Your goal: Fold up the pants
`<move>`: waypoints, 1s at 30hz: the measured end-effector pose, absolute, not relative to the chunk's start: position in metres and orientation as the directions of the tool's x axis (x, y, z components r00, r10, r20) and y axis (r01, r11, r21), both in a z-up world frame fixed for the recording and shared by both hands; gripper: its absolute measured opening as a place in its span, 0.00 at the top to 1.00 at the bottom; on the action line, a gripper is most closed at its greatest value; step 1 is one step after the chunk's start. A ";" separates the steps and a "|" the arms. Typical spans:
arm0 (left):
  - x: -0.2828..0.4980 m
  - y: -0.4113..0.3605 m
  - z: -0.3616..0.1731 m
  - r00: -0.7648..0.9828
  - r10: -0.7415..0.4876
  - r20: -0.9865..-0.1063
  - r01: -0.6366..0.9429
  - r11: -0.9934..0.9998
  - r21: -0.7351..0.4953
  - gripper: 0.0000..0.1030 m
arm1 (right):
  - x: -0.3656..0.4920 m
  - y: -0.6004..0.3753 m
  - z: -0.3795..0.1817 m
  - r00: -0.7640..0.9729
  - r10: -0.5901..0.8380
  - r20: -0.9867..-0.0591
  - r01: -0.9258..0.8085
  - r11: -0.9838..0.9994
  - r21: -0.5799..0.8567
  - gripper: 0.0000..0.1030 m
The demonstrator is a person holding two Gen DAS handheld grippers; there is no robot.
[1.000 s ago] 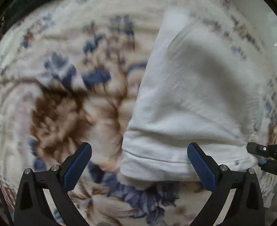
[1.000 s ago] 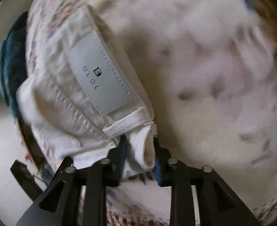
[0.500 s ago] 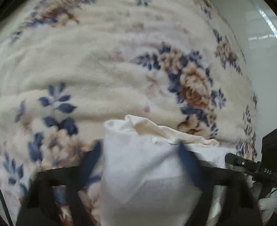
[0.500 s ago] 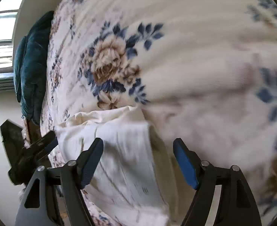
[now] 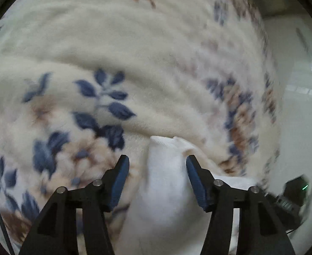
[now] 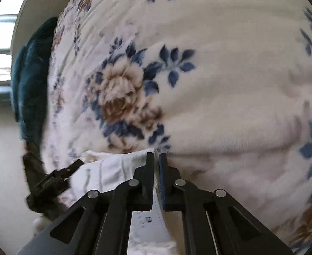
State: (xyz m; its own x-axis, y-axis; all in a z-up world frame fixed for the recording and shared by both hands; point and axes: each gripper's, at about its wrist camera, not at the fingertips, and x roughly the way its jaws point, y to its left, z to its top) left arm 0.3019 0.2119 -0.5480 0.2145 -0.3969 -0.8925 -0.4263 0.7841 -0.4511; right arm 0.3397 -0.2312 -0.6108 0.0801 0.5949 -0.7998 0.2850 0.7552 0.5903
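Right wrist view: the right tool (image 6: 156, 159) closes on an edge of the white pants (image 6: 113, 170) lying on the near floral blanket (image 6: 219, 74); the left tool (image 5: 157, 165), opening, straddles a fabric bunch, pads apparently clear, likely to fold together.

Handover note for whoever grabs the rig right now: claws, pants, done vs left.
Left claw: jaws opening, part-way apart around a bunched fold of the white pants; right pad touches cloth, left pad stands clear.
Right claw: jaws closing, nearly together on the pants' edge; cloth shows between them.
Pants: bunched low on the floral blanket, spanning both claws.
Done: both ends gathered in the claws.
Left: secure the left grip, lay the fold flat and smooth it. How many folds are already in, I cannot tell.
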 end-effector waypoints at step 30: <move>0.307 0.190 -0.528 0.224 -0.304 -0.926 -0.306 0.880 -0.362 0.21 | 0.335 -0.230 -0.576 -0.030 0.541 -0.841 0.206 0.826 0.524 0.30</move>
State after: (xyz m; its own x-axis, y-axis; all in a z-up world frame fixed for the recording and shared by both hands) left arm 0.3073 0.1903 -0.5280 0.2236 -0.3036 -0.9262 -0.3063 0.8802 -0.3624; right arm 0.3345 -0.2303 -0.5762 -0.0296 0.5407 -0.8407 0.2057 0.8264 0.5242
